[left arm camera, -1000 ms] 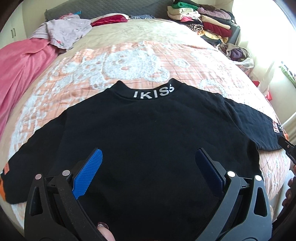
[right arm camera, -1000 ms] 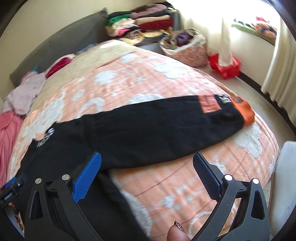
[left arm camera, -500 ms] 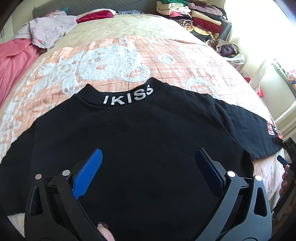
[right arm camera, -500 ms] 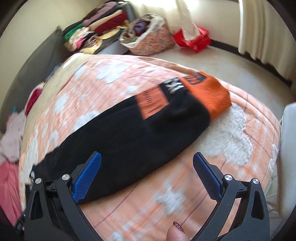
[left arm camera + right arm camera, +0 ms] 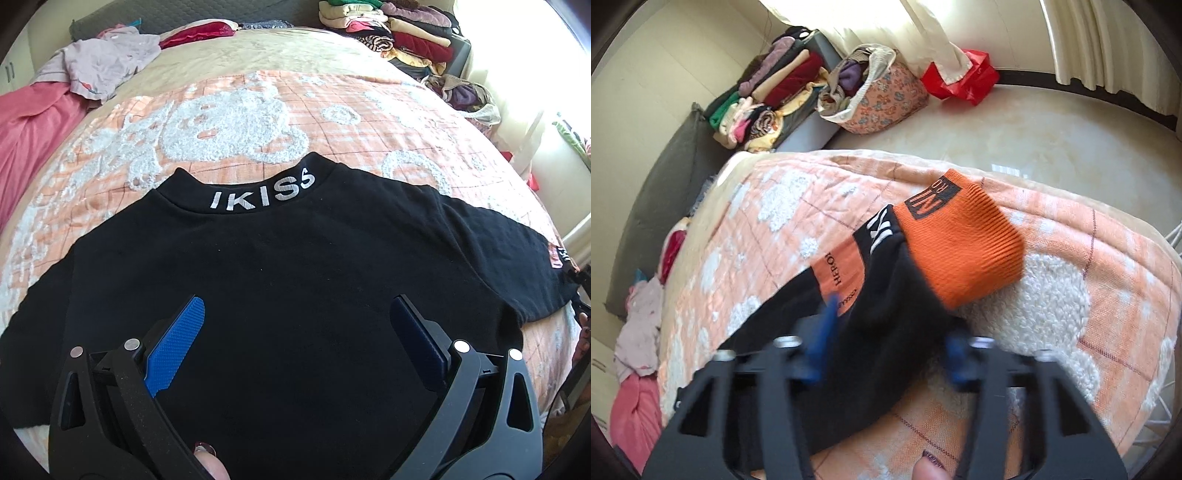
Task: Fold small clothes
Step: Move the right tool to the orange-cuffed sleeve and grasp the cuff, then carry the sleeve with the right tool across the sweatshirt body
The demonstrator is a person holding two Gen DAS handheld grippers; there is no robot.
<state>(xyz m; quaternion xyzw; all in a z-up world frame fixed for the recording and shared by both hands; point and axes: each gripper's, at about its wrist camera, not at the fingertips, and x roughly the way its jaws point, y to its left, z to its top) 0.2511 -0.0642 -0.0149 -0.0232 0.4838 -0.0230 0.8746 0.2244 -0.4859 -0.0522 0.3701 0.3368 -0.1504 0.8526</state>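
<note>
Sweatshirt sleeve (image 5: 879,295) straddled by the right gripper (image 5: 888,332), just short of the orange cuff (image 5: 960,251); jaws drawn in on either side of the black cloth but blurred, so clamped or merely closing cannot be told. Left gripper (image 5: 295,306) released, jaws spread wide, nothing between them, hovering over the lower middle of the black sweatshirt (image 5: 295,251). Garment spread flat on the blanket (image 5: 369,110) across the near half of the bed, hem toward the near edge, collar (image 5: 258,192) with its white lettering pointing toward the head of the bed. Both sleeves stretched straight out: right one reaching to the bed's right edge, cuff lying close to that edge above the floor; left sleeve (image 5: 33,317) running off toward the left edge. No fold visible anywhere in the body or sleeves. Judged from that, only laid out and smoothed so far, folding itself barely begun; likely first step in hand, taking the right sleeve to bring it across the chest. Left to do, by the look of it: both sleeves in, then the body doubled. Further out, loose unfolded clothes (image 5: 103,62) heaped at the far left corner of the bed, so more pieces probably waiting; folded stack (image 5: 406,33) beyond the far right corner, and a fabric basket (image 5: 886,96) on the floor beside it.
</note>
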